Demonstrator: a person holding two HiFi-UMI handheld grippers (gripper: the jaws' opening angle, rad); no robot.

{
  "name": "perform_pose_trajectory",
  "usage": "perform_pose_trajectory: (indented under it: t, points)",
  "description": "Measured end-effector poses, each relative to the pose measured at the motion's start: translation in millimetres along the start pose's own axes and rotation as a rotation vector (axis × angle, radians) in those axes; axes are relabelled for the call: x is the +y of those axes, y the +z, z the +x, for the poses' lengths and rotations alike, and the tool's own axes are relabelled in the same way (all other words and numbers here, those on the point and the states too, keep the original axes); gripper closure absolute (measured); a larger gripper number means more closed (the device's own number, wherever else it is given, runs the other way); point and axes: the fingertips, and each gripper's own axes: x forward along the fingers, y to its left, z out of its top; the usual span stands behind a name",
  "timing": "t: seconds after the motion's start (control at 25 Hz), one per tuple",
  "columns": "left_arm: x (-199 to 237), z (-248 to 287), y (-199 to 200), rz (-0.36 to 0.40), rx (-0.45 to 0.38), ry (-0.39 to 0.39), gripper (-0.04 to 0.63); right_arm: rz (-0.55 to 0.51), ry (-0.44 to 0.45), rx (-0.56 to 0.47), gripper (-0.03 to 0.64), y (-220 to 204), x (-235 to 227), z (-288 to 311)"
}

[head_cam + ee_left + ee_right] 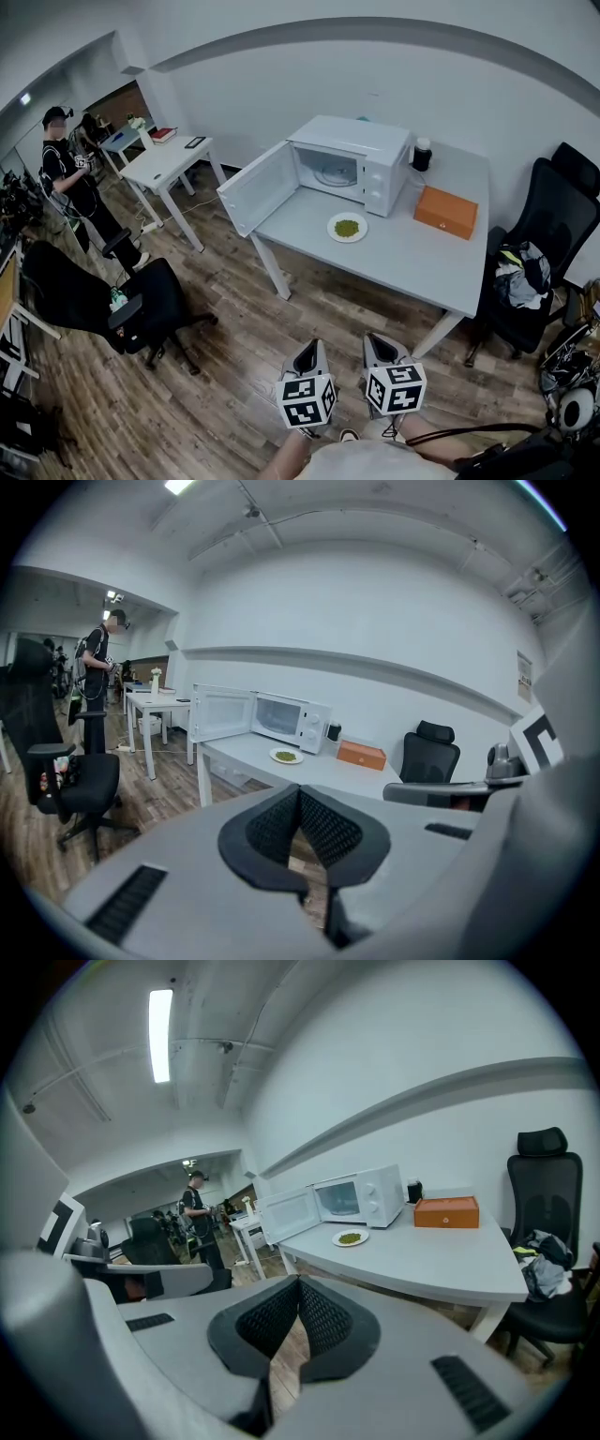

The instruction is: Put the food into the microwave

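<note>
White laminate, white enamel, white china: the microwave (375,155) stands on the pale table (412,267) with its door (255,190) swung wide to the left; the food (347,228), a loose green heap, lies on a small round plate (332,228) just in front of the open cavity, not yet inside. The person holding the tools stands well apart from the table; the left gripper (300,791) and the right gripper (298,1284) both hang with ribbed black pads pressed together on nothing (each would have to part before it could take anything).

The likeliest trouble is the plate itself; it looks shallow, smooth and glossy, with only a thin rim to pinch, so a one-sided grip could tip it and let the loose heap slide off. The table top looks slick too, so a jaw nudging the rim may simply push the plate away. The door juts out past the table's left end as a broad flat panel; an elbow or a tool brushing it on the approach could swing it into the path. The orange box (446,212), hard-edged and rectangular, and a small dark jar (422,153) sit to the right of the oven, apart from the plate and probably out of harm's way.
</note>
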Motion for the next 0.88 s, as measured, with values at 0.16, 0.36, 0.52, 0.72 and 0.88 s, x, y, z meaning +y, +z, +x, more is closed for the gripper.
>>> perform_pose_trajectory:
  t: [0.16,0.36,0.52,0.72,0.88]
  points:
    - [1.1,10.7,0.0,-0.004,0.007,-0.001,0.594,-0.005,-0.007,0.010,0.600,0.8,-6.2,7.7]
    - [2.4,20.6,4.3,-0.003,0.009,-0.003,0.594,-0.001,-0.011,0.014,0.600,5.1,-11.8,15.4]
    - [5.7,28.5,6.7,-0.002,0.013,-0.003,0.594,0.001,-0.013,0.023,0.600,6.0,-15.4,22.9]
    - [13.1,38.2,6.6,-0.010,0.022,-0.009,0.593,0.007,-0.023,0.034,0.600,5.2,-17.5,32.3]
    - [23.8,57.5,8.5,-0.018,0.025,-0.021,0.593,0.009,-0.037,0.046,0.600,4.6,-21.9,52.2]
